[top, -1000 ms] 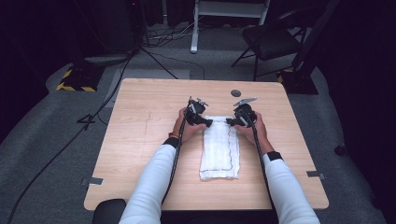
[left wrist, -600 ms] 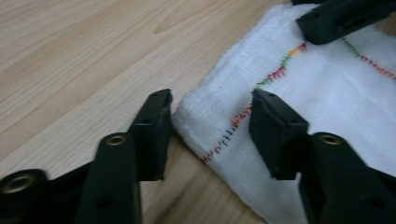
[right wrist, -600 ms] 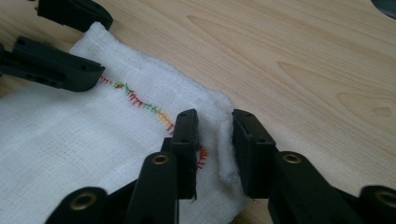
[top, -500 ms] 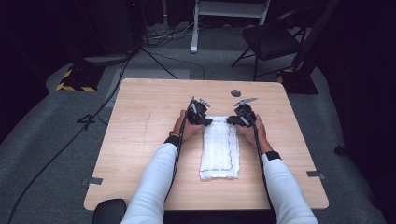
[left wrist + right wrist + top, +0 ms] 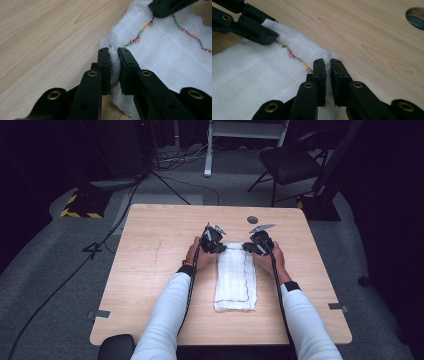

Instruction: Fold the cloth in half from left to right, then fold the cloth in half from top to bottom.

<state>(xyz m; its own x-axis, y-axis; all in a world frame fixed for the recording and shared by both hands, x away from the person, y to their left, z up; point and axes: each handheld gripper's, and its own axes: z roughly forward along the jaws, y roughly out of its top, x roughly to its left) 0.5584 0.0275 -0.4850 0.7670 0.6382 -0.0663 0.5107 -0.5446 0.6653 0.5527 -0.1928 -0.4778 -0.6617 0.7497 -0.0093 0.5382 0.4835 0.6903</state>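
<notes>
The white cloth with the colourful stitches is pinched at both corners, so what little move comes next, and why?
Probably lift both far corners together and bring them toward the near end to fold it. The left gripper and right gripper have just been closing and now each pinch a far corner of the folded white woven cloth with rainbow stitching, which lies flat on the light wooden table.

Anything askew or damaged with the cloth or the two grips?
Nothing stands out. The folded white cloth lies flat and roughly square to the table, its coloured stitching intact. The left gripper and right gripper have just closed their jaws, each pinching a far corner of the cloth. No tear or spill shows.
</notes>
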